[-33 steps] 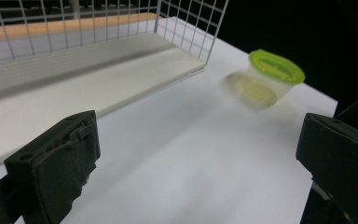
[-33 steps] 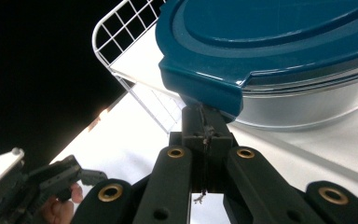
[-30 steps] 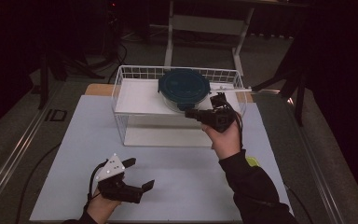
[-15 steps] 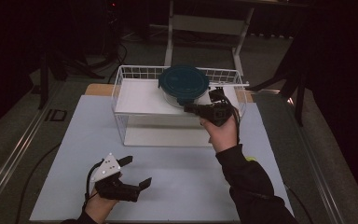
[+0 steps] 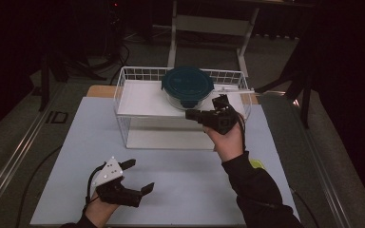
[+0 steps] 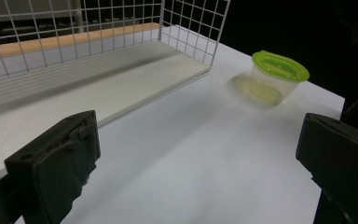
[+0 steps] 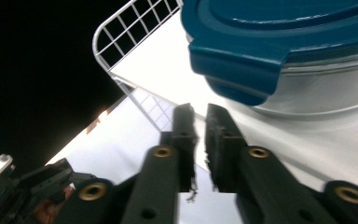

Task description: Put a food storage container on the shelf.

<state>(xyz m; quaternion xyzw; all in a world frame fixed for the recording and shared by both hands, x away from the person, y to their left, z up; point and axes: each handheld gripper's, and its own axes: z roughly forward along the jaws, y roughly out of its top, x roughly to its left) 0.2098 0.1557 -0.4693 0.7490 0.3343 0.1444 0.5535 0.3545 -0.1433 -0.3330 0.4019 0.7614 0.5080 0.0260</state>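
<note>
1. The right gripper (image 5: 196,114) is held up in the person's right hand (image 5: 228,142), level with the upper shelf of the wire rack. Its two black jaws are parted by a narrow slit, having just been opening, and nothing sits between them.
2. Just beyond those jaw tips, in the right gripper view, is the container (image 7: 307,60): a clear round tub with a dark teal lid (image 7: 279,28). A clip tab on the lid's edge hangs nearest the tips, with a small gap between.
3. In the high view, the container (image 5: 188,87) stands on the white upper shelf of the wire rack (image 5: 123,90), toward its right half.
4. The left gripper (image 5: 138,176) rests low near the front edge of the table, well apart from the rack. Its jaws are spread wide and empty.
5. Ahead of the left gripper, in its own view, a small clear tub with a lime-green lid (image 6: 274,77) stands on the white table top (image 6: 191,163), beside the rack's corner.
6. A dark sleeve (image 5: 256,190) covers the right forearm, rising from the bottom of the high view.
</note>
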